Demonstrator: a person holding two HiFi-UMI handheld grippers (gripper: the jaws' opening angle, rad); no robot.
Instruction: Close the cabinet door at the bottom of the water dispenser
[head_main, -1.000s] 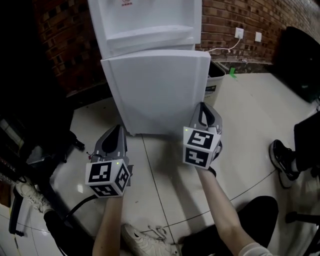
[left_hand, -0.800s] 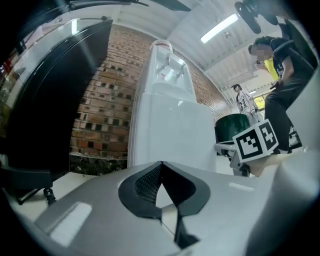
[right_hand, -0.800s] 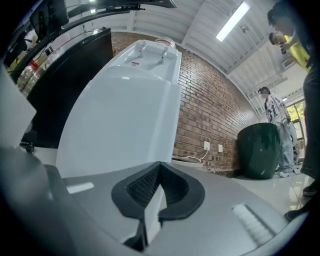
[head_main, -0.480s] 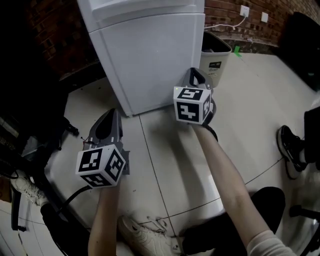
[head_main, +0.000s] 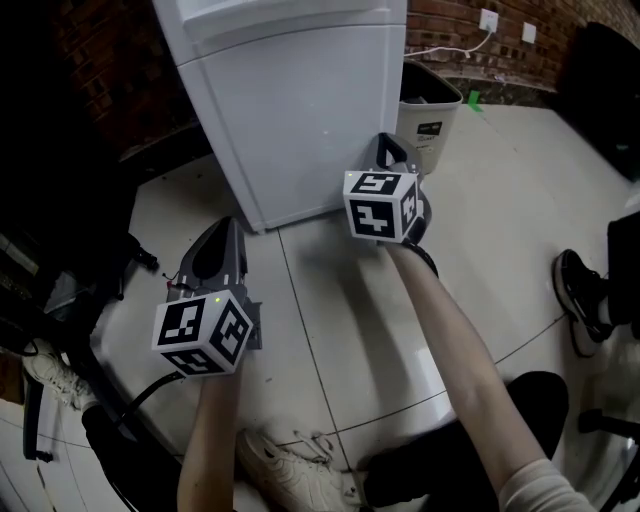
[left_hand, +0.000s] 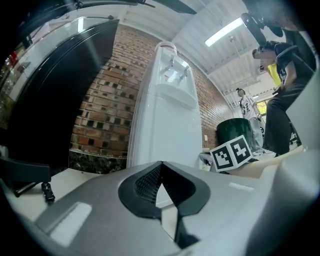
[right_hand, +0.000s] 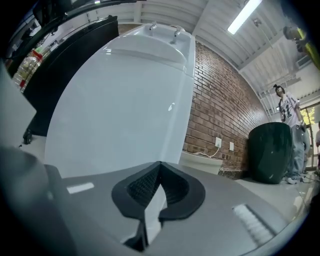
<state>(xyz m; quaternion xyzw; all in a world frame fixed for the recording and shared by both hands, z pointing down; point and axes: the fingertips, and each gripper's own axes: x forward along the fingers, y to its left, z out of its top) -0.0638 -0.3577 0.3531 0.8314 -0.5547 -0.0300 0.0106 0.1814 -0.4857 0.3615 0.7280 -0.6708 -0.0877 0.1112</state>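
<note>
The right tongs, pressed together and empty, sit at the lower right edge of the door. The left tongs, likewise closed on nothing, hang well left of the door. The narrow tips could skid off that smooth, glossy white plastic panel, leaving it ajar. A bin stands just right of the door.

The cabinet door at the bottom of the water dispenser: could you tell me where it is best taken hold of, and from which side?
The cabinet door shows a smooth, flat front with no handle, so clamping looks unpromising. I would push it near its right edge with the shut right gripper, coming square from the front.
</note>
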